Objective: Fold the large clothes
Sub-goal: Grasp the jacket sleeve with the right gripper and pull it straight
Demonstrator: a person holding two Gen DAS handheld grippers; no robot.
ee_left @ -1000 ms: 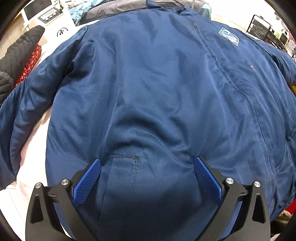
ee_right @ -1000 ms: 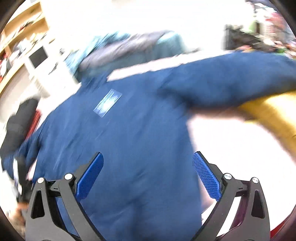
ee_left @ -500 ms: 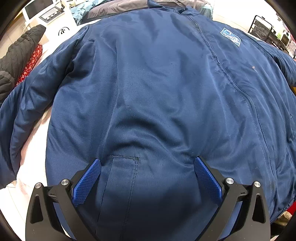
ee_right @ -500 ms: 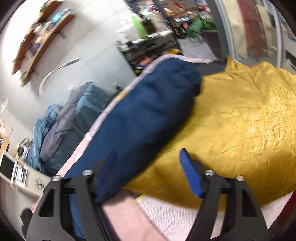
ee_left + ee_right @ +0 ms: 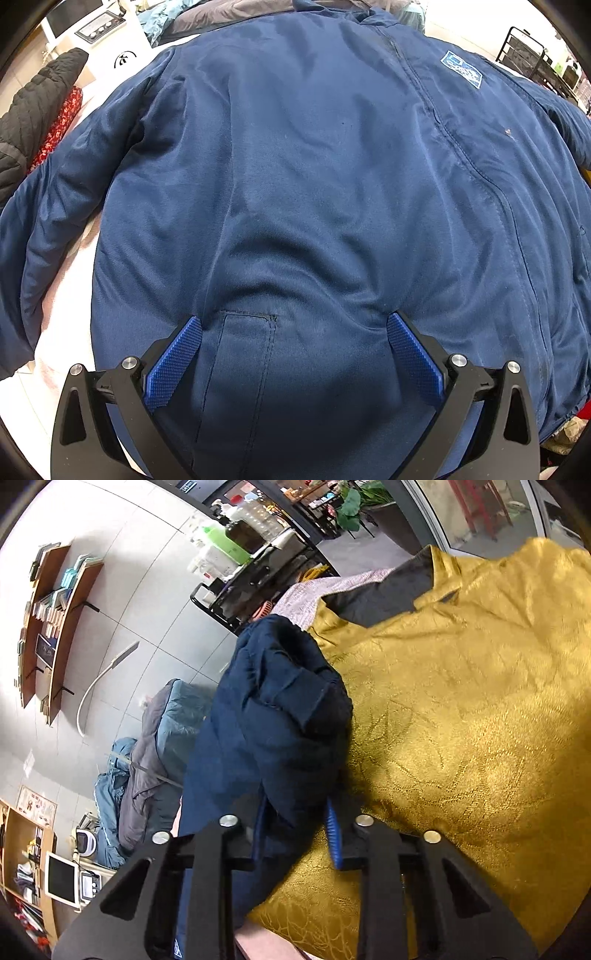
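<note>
A large navy blue jacket [image 5: 314, 177] lies spread flat, front up, with a zip down its middle and a light blue chest patch [image 5: 461, 68]. My left gripper [image 5: 293, 325] is open, its blue pads resting on the jacket near the hem, either side of a pocket flap. In the right wrist view my right gripper [image 5: 295, 823] is shut on the jacket's sleeve [image 5: 273, 716], near the cuff, which lies against a gold brocade garment [image 5: 472, 709].
A black quilted coat [image 5: 33, 107] and red patterned cloth [image 5: 59, 129] lie at the left. A pile of grey and teal coats [image 5: 155, 746] sits at the far end. A black wire rack [image 5: 532, 59] stands at the back right.
My right gripper swung away from the jacket's body to the sleeve end and closed on it. My left gripper has stayed open in the same place.
</note>
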